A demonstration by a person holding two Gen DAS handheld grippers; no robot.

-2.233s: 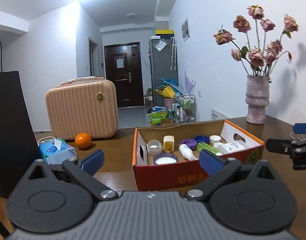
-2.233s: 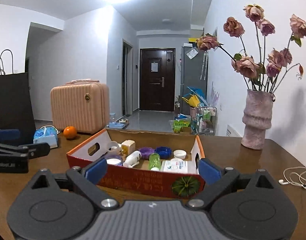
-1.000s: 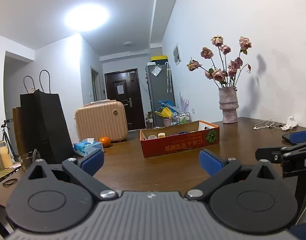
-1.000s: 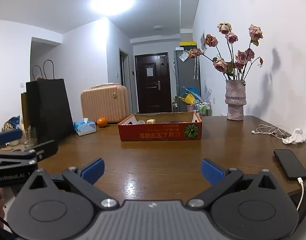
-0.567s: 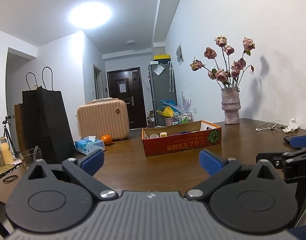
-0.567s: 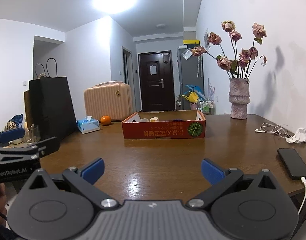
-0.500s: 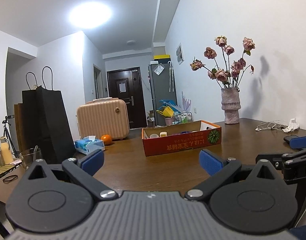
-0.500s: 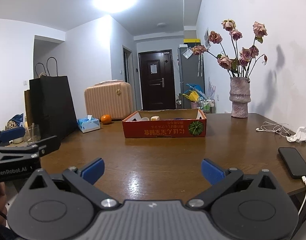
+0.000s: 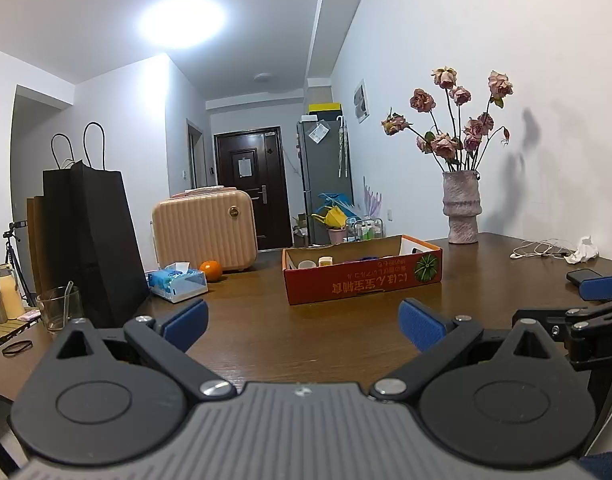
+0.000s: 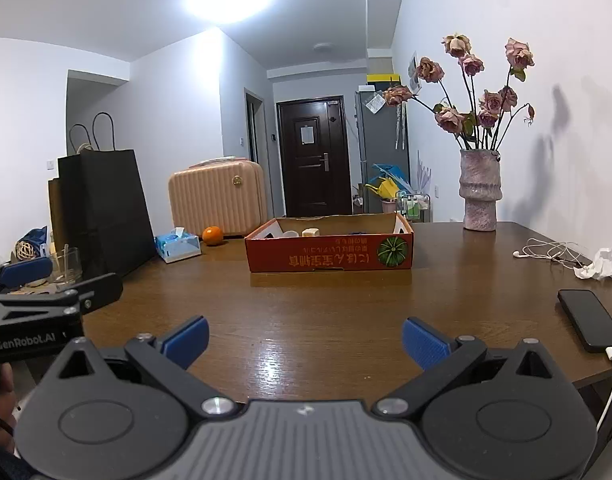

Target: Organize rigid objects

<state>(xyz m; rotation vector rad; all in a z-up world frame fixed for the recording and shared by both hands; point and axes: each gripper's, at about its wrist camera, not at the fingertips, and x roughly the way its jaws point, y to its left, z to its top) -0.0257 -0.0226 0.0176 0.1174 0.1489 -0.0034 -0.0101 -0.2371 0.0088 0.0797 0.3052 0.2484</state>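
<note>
A red-orange cardboard box [image 9: 362, 280] stands on the brown table [image 9: 306, 332], also in the right wrist view [image 10: 330, 255]. Only the tops of small jars and bottles [image 9: 325, 261] show over its rim. My left gripper [image 9: 301, 322] is open and empty, held well back from the box near the table's front edge. My right gripper [image 10: 303, 338] is open and empty, also well back from the box. Each gripper shows at the side of the other's view: the right one [image 9: 586, 312], the left one [image 10: 45, 296].
A black paper bag [image 10: 101, 208], a glass [image 10: 67, 266], a tissue pack [image 10: 177, 246] and an orange [image 10: 212, 235] stand at the left. A vase of dried roses [image 10: 478, 194] stands back right. Earphones [image 10: 546, 252], crumpled tissue [image 10: 602, 265] and a phone [image 10: 590, 320] lie at the right.
Both grippers pulled far back from the box, which was just in front 2.2 s ago. In the last half second they have hardly moved. Both stayed open.
</note>
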